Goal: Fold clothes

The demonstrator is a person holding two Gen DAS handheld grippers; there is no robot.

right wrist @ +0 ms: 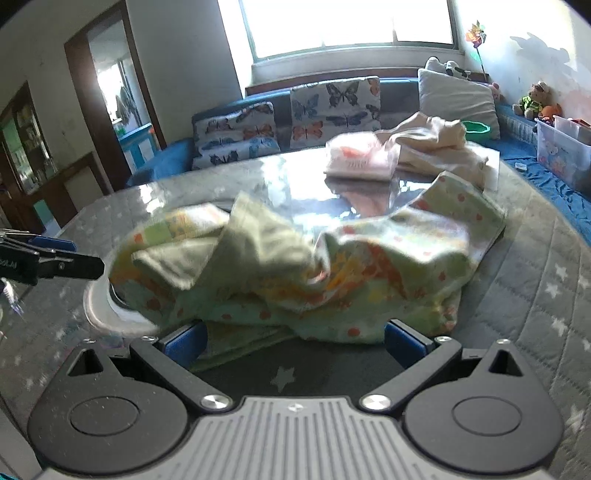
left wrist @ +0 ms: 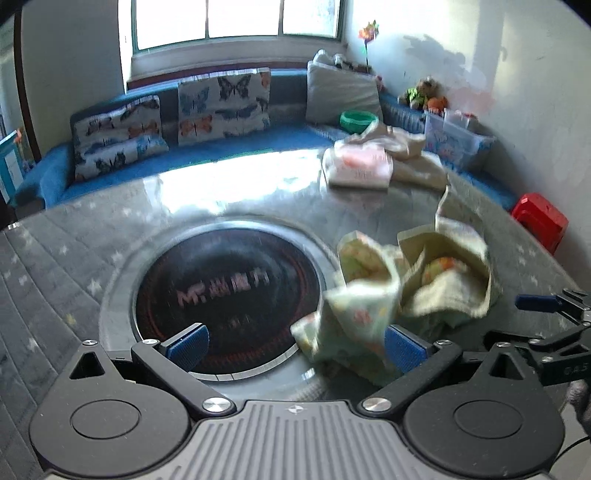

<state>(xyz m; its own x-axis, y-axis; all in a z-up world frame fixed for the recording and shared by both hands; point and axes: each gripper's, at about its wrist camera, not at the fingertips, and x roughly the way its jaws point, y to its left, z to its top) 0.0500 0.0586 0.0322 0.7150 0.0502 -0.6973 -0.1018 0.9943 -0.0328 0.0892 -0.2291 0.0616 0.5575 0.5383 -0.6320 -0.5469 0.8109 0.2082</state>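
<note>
- The green printed garment (right wrist: 295, 266) is seen crumpled on the glossy surface (left wrist: 221, 192), partly over the round black hob (left wrist: 229, 295).
- The left gripper (left wrist: 295, 345) and right gripper (right wrist: 293, 341) are held with fingers spread, nothing pinched.
- Several bunched layers could be caught together, so the fold would be spoiled.
- The folded pink piece (left wrist: 358, 166) behind could be disturbed by dragged cloth.

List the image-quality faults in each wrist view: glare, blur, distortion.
Left wrist view: window glare whitens the glossy table; the green patterned garment is motion-blurred; fisheye bends the sofa. Right wrist view: the window is blown out, the garment smeared, the folded pink garment soft.
</note>
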